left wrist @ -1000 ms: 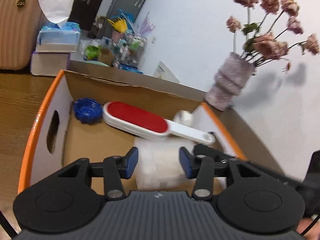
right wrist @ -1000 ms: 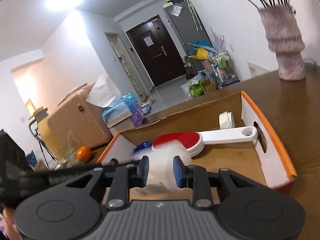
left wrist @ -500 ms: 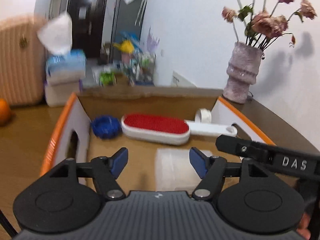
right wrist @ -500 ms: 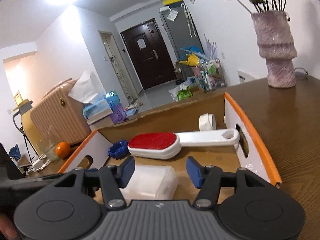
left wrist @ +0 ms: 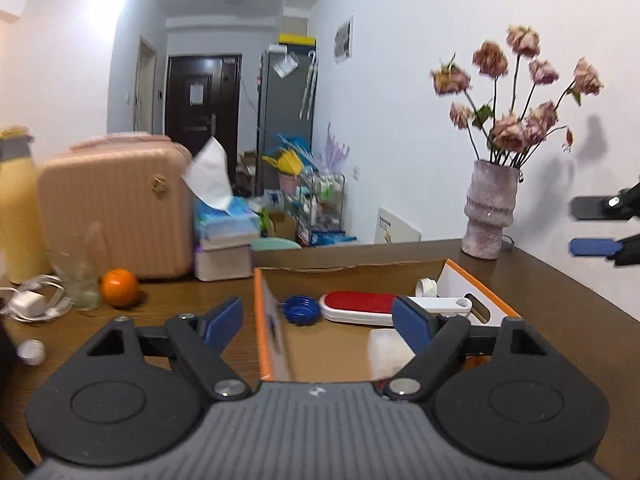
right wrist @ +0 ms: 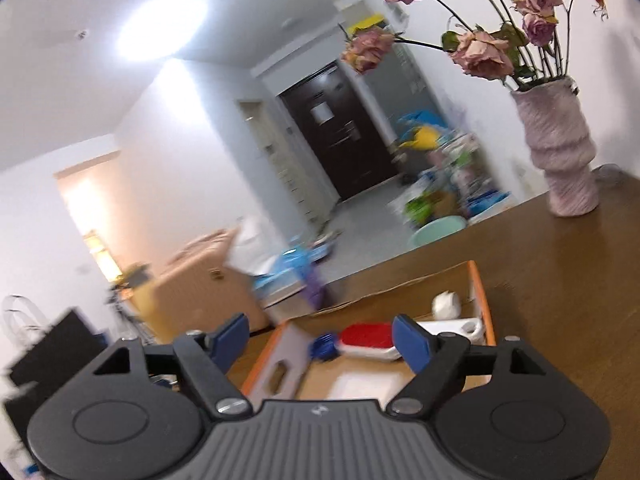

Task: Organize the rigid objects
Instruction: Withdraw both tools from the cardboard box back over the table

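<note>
An orange-rimmed cardboard box (left wrist: 269, 312) sits on the wooden table. It holds a red and white lint brush (left wrist: 360, 307), a blue lid (left wrist: 300, 309), a white tape roll (left wrist: 426, 286) and a translucent white plastic box (left wrist: 386, 354). My left gripper (left wrist: 318, 322) is open and empty, raised above and behind the box's near left corner. My right gripper (right wrist: 320, 340) is open and empty, raised above the cardboard box (right wrist: 480, 300); the brush (right wrist: 366, 340) and plastic box (right wrist: 360, 384) lie below it. The right gripper's fingers (left wrist: 592, 246) show at the right edge of the left wrist view.
A vase of dried roses (left wrist: 488, 216) stands at the table's far right. To the left of the box are an orange (left wrist: 119, 287), a glass (left wrist: 80, 276), a white charger with cable (left wrist: 30, 300), tissue boxes (left wrist: 226, 240) and a pink suitcase (left wrist: 116, 208).
Both grippers opened, letting go of the white plastic box, which now lies in the cardboard box. Both have pulled back and up, the left one shifting to the left.
</note>
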Available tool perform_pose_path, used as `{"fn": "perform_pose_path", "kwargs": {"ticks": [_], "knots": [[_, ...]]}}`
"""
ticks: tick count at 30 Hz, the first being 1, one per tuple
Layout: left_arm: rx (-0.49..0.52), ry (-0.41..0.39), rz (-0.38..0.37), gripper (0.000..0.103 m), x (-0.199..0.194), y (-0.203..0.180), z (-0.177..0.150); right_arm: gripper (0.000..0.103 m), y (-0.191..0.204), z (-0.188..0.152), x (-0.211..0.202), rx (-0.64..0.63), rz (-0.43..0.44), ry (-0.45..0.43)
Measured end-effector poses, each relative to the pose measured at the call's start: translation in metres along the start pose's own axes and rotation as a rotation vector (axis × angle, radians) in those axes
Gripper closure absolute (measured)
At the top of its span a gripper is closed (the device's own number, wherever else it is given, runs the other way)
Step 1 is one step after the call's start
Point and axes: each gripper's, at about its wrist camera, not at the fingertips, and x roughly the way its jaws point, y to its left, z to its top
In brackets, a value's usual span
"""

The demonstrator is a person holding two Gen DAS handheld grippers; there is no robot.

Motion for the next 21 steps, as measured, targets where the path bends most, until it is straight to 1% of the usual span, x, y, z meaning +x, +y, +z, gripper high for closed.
{"fn": "perform_pose_path", "kwargs": {"ticks": [2, 4, 6, 7, 9, 10, 12, 15, 17, 19, 21], "knots": [[0.010, -0.011, 0.011, 0.016, -0.019, 0.007, -0.004, 0.022, 0.003, 0.006, -0.023, -0.037, 0.010, 0.016], [0.014, -0.012, 0.020, 0.016, -0.038, 0.015, -0.010, 0.018, 0.008, 0.008, -0.046, -0.096, -0.021, 0.004], [0.005, -0.009, 0.025, 0.015, -0.055, 0.023, -0.018, 0.018, 0.011, 0.005, -0.064, -0.142, -0.108, -0.016], [0.000, -0.008, 0.023, 0.015, -0.063, 0.026, -0.023, 0.018, 0.013, 0.002, -0.071, -0.168, -0.168, -0.020], [-0.004, -0.007, 0.020, 0.014, -0.078, 0.031, -0.032, 0.018, 0.017, -0.006, -0.082, -0.213, -0.250, -0.026], [-0.003, -0.006, 0.017, 0.012, -0.085, 0.034, -0.039, 0.018, 0.020, -0.012, -0.088, -0.231, -0.280, -0.034], [0.004, -0.005, 0.027, 0.011, -0.095, 0.036, -0.052, 0.018, 0.024, -0.025, -0.099, -0.254, -0.310, -0.049], [0.008, 0.014, 0.047, 0.011, -0.110, 0.037, -0.078, 0.018, 0.033, -0.053, -0.108, -0.288, -0.366, -0.067], [-0.012, 0.028, 0.046, 0.011, -0.124, 0.038, -0.096, 0.018, 0.040, -0.077, -0.109, -0.319, -0.409, -0.088], [-0.034, 0.024, 0.036, 0.008, -0.139, 0.036, -0.117, 0.018, 0.048, -0.106, -0.114, -0.380, -0.460, -0.126], [-0.033, 0.015, 0.018, 0.005, -0.149, 0.031, -0.136, 0.018, 0.055, -0.141, -0.118, -0.444, -0.510, -0.165]]}}
